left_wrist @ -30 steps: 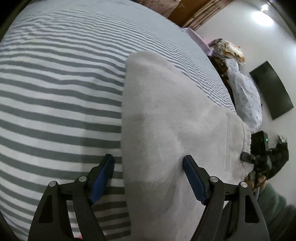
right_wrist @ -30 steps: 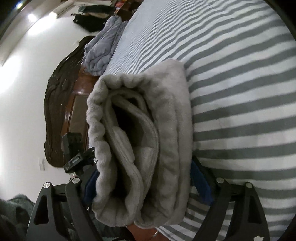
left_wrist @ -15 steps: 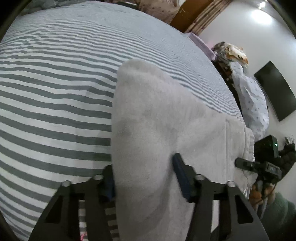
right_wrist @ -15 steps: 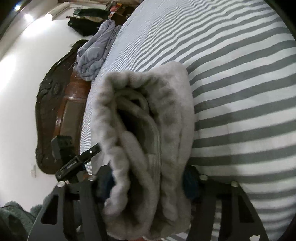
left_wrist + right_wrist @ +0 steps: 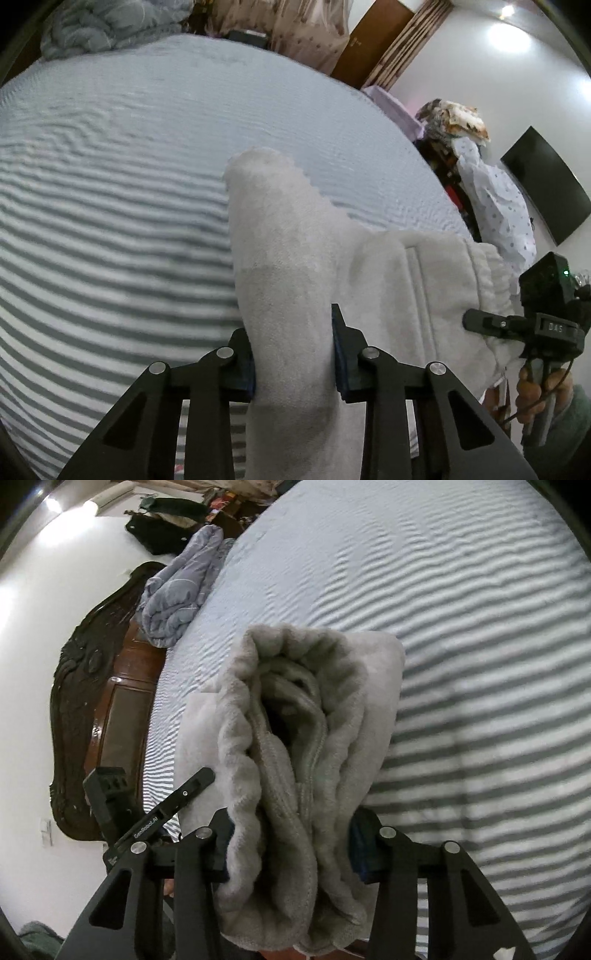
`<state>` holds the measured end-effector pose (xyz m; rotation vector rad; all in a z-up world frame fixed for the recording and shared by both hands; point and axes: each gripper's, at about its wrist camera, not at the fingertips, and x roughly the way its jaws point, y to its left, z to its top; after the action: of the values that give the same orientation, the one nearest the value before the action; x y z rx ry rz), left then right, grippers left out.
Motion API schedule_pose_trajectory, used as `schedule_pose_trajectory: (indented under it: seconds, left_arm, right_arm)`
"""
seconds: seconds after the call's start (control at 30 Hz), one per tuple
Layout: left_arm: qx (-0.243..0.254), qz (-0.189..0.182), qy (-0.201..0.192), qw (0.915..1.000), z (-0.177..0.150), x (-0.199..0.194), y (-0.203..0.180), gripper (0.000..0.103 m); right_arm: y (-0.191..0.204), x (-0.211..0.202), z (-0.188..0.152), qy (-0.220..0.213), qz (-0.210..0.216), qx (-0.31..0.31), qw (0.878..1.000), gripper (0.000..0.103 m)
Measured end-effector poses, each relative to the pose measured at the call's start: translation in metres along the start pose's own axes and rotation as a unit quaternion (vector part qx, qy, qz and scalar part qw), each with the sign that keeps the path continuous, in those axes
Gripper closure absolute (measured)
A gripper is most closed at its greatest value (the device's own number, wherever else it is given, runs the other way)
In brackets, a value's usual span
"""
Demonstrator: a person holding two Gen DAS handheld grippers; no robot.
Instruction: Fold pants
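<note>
The pants (image 5: 295, 266) are light grey fleece, folded lengthwise, lifted off the grey-and-white striped bed (image 5: 110, 221). My left gripper (image 5: 293, 362) is shut on the folded leg end, fabric filling the gap between its blue pads. My right gripper (image 5: 291, 849) is shut on the bunched elastic waistband (image 5: 295, 738), whose opening faces the camera. The right gripper also shows in the left wrist view (image 5: 532, 325), at the waistband end. The left gripper shows in the right wrist view (image 5: 155, 812), left of the pants.
A dark carved wooden headboard (image 5: 96, 701) stands left of the bed. A blue-grey bundled blanket (image 5: 181, 594) lies near it. A clothes pile (image 5: 491, 199) and a black wall screen (image 5: 546, 188) are beyond the bed's right edge.
Both grippers have closed on the pants and lifted them. The cameras now sit higher and show more of the bed and the room.
</note>
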<state>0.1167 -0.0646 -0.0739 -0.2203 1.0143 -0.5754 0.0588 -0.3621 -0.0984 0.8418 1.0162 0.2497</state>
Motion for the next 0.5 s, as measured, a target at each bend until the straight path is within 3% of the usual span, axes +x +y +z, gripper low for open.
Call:
schedule_pose_trajectory:
  seconds: [0.23,0.5]
  left_arm:
    - [0.002,0.027,-0.042,0.9988,0.056,-0.020,0.028,0.072]
    - [0.001,0.060,-0.042,0.9973,0.107,0.002,0.069,0.072]
  right_arm:
    - [0.041,0.037,0.049,-0.007,0.036,-0.024,0.999,0.060]
    - [0.063,0.089,0.105,0.001,0.039,-0.045,0.998,0.060]
